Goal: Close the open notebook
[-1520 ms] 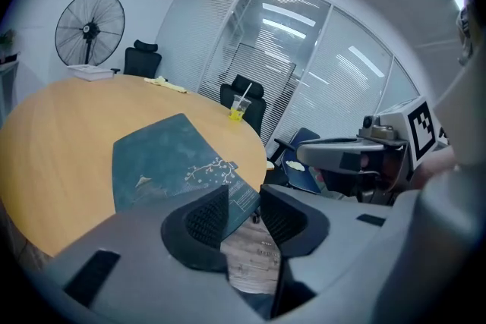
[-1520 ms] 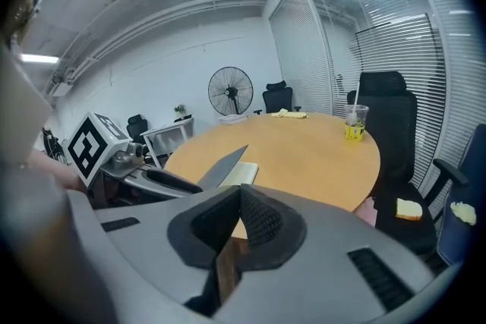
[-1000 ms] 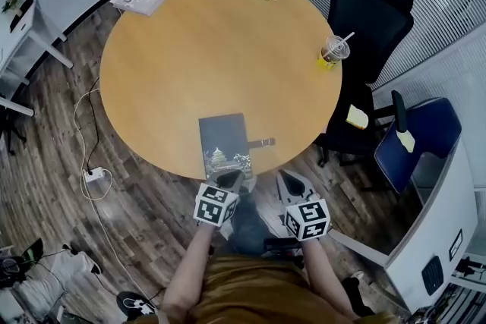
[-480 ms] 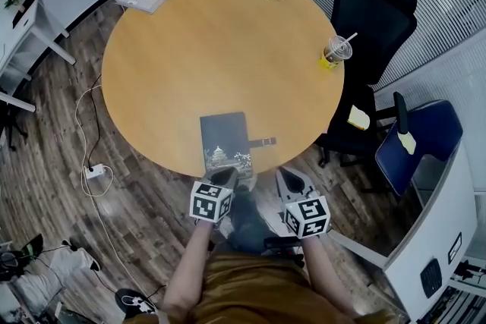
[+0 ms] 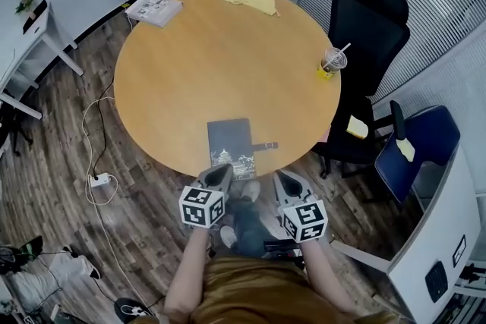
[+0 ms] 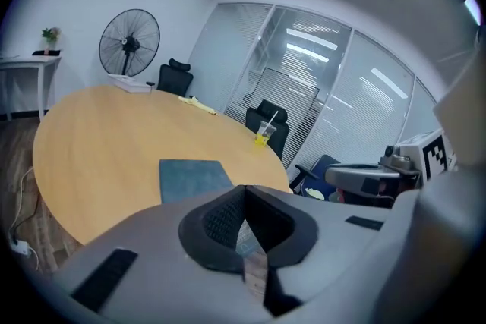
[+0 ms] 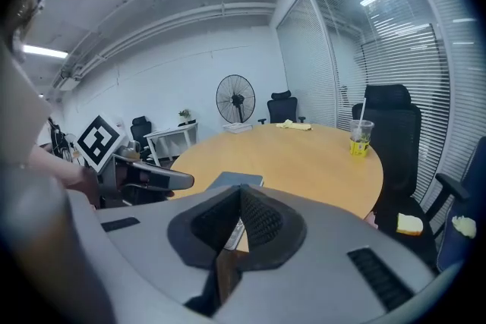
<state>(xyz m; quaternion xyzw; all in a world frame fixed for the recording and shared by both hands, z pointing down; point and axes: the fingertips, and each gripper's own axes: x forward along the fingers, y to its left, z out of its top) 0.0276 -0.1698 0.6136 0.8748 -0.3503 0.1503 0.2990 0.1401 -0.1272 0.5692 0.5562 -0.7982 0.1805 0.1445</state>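
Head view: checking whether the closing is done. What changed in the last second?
The left gripper has shifted left, away from the notebook's near edge, jaws shut on nothing. The notebook stays closed at the table's near edge, strap out to its right. The right gripper, jaws shut, and the cup are where they were.

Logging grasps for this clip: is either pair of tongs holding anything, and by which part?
Nothing is held. The left tongs and right tongs are both shut and empty, clear of the notebook.

Left gripper (image 5: 222, 172) has lifted away from the notebook (image 5: 230, 140).
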